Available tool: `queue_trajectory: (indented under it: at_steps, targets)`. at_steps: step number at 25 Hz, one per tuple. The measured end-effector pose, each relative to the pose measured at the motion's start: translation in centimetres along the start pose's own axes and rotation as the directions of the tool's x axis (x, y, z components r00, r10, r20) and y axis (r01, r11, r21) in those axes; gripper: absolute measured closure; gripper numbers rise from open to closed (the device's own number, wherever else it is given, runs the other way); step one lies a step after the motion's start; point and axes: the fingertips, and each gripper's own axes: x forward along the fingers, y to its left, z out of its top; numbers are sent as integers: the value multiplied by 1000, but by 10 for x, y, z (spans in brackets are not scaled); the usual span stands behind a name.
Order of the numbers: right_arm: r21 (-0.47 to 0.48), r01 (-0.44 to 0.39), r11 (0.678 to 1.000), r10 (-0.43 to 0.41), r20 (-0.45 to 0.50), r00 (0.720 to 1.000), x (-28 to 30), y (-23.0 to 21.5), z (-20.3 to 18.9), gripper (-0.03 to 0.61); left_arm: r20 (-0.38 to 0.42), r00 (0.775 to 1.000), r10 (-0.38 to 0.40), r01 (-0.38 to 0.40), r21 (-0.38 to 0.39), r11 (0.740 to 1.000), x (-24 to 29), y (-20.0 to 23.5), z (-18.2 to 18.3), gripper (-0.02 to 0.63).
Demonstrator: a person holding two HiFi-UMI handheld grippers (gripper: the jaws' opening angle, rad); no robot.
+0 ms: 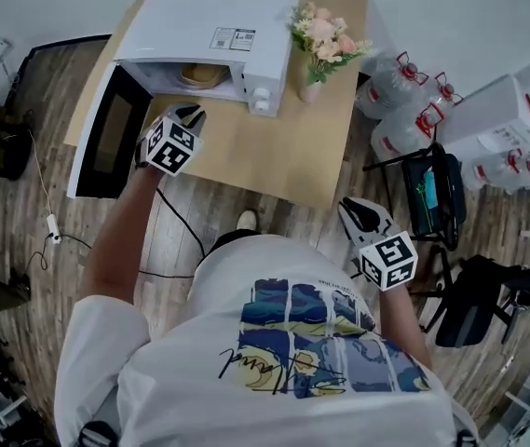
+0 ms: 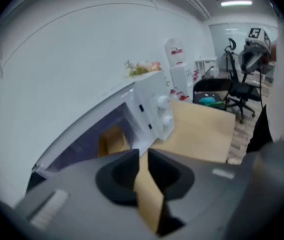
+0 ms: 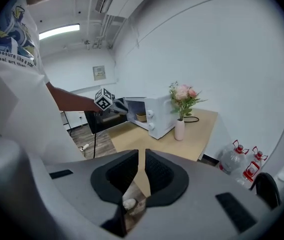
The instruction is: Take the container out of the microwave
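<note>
A tan container [image 1: 204, 74] sits inside the white microwave [image 1: 223, 26], whose door [image 1: 106, 136] hangs wide open to the left. What is in the container I cannot tell. The microwave stands at the back of a light wooden desk [image 1: 274, 152], and a small vase of pink flowers [image 1: 322, 49] stands just beside its right side. On the floor to the right are big water bottles [image 1: 400, 87] and a black chair [image 1: 437, 198]. The left tool [image 1: 188, 115] hovers over the desk just in front of the microwave's open mouth, pointing toward the container. Its jaws are a little apart with nothing between them. The right tool [image 1: 362, 214] hangs off the desk's near right corner, well apart from the microwave, its jaws parted by a narrow gap and holding nothing.
</note>
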Motion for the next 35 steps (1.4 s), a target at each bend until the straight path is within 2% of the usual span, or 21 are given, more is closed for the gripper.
queue_trajectory:
  at_steps: [3, 7, 16, 22, 25, 30, 35]
  targets:
    - [39, 45, 998, -45, -2, 999, 21, 6, 10, 541, -32, 999, -20, 23, 90, 996, 31, 30, -14, 555]
    - [100, 98, 990, -98, -11, 995, 41, 15, 15, 541, -72, 996, -59, 68, 132, 989, 65, 58, -37, 520]
    - [205, 205, 957, -194, -73, 978, 49, 20, 2, 541, -95, 992, -83, 107, 290, 951, 116, 78, -52, 505]
    - [217, 219, 951, -204, -90, 975, 55, 22, 9, 543, -74, 992, -101, 122, 384, 915, 123, 83, -40, 505]
    - [213, 206, 955, -188, -103, 977, 58, 25, 10, 545, -96, 987, -128, 157, 417, 895, 129, 78, -41, 505]
    - [189, 198, 962, -181, -105, 978, 58, 23, 13, 546, -115, 984, -134, 173, 466, 868, 132, 74, -41, 553]
    - [194, 207, 959, -189, -106, 976, 46, 21, 6, 548, -126, 983, -134, 179, 473, 863, 129, 68, -40, 590]
